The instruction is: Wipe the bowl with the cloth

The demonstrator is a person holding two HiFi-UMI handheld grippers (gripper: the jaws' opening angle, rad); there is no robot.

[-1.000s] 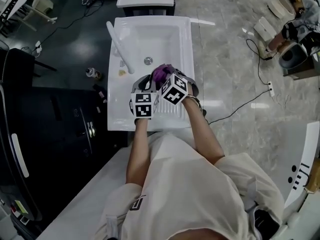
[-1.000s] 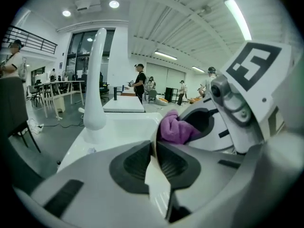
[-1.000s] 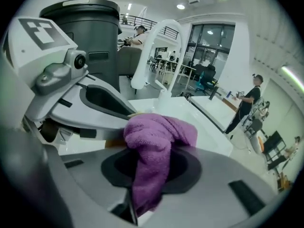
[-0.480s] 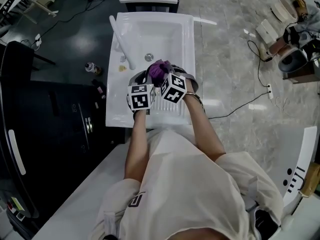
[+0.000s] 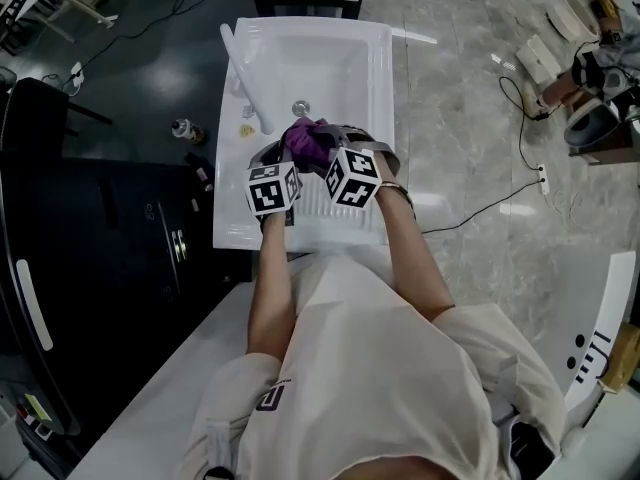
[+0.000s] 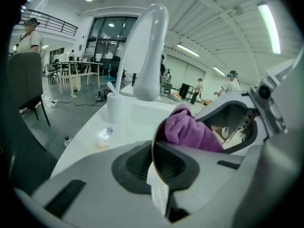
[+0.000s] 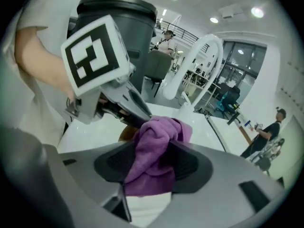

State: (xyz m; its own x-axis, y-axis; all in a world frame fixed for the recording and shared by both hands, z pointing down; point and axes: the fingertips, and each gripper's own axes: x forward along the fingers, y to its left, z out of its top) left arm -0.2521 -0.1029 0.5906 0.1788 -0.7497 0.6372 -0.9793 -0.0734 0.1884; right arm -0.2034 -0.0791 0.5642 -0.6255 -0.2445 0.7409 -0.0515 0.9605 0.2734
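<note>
The purple cloth is bunched over the sink's drainboard, between my two grippers. My right gripper has the cloth lying between its jaws, which are opening and stand wide. My left gripper is shut on the thin rim of the bowl, seen edge-on in the left gripper view, with the cloth resting in it. A brownish bit of the bowl shows behind the cloth in the right gripper view. In the head view the grippers and cloth hide most of the bowl.
The white sink has a basin with a drain ahead and a white faucet at its left. A small bottle and cables lie on the dark floor. People stand far off in the hall.
Both grippers have drifted slightly toward the basin, and the left one has slid left, so the two marker cubes stand farther apart. More of the purple cloth shows.
</note>
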